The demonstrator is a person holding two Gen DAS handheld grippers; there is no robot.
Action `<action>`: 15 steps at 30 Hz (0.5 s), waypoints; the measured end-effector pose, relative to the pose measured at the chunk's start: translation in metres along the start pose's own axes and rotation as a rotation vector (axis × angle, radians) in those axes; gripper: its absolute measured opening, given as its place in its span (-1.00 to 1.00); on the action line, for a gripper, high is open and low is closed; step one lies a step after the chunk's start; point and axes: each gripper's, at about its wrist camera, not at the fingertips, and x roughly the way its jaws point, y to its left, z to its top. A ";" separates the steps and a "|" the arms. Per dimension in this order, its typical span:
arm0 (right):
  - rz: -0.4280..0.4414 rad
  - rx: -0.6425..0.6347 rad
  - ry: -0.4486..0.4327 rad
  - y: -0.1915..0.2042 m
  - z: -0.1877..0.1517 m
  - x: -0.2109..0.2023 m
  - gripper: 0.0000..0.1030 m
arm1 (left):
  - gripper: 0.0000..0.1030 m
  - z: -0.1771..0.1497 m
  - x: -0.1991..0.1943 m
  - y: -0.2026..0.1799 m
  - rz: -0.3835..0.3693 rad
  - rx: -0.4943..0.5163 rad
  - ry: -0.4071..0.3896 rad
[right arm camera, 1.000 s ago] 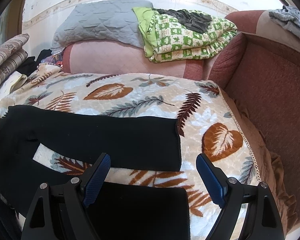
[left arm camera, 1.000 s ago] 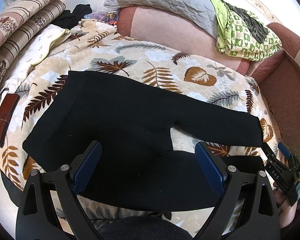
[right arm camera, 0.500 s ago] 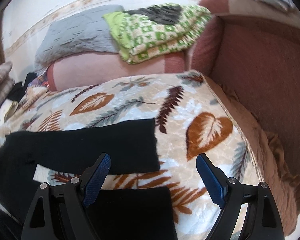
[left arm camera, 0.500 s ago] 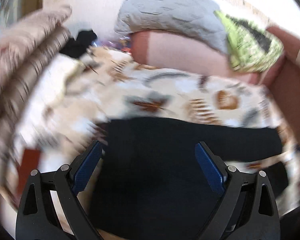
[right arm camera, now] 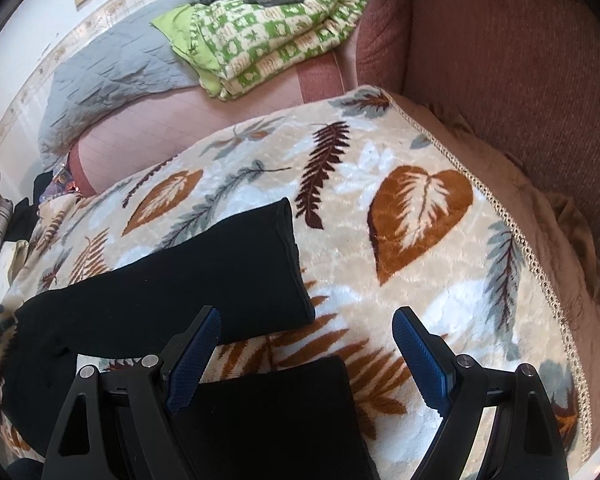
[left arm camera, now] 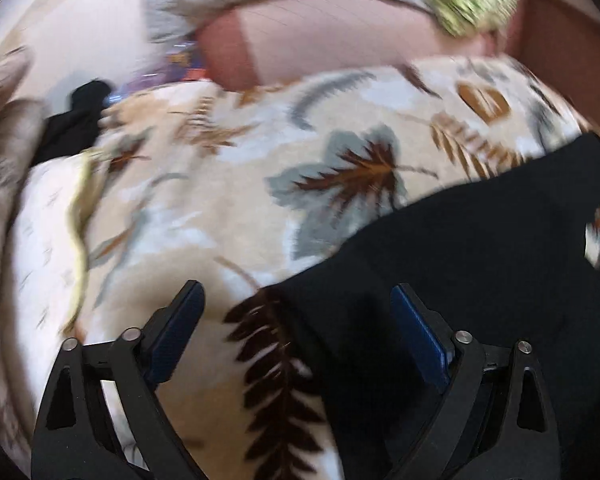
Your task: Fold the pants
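Black pants [right arm camera: 188,280] lie spread flat on a leaf-patterned blanket [right arm camera: 420,208]. In the right wrist view both legs point right: the far leg's cuff [right arm camera: 296,256] and the near leg's cuff [right arm camera: 340,392] lie apart. My right gripper [right arm camera: 306,352] is open and empty just above the near leg's end. In the blurred left wrist view the pants [left arm camera: 460,272] fill the lower right, with the waist edge near the fingers. My left gripper [left arm camera: 296,336] is open and empty over that edge.
A pink sofa backrest [right arm camera: 148,128] carries a grey quilt [right arm camera: 112,80] and a green patterned folded blanket [right arm camera: 268,36]. A reddish-brown armrest [right arm camera: 500,72] stands at the right. Striped cushions [left arm camera: 4,128] and a dark garment [left arm camera: 76,120] lie at the left.
My left gripper has swung left towards the waist end of the pants, with motion blur. My right gripper has tilted and shifted right over the leg ends. The pants have not moved.
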 end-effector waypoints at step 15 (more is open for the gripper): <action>-0.003 0.062 0.030 -0.007 0.005 0.013 0.69 | 0.46 0.002 0.038 0.016 -0.249 -0.104 0.040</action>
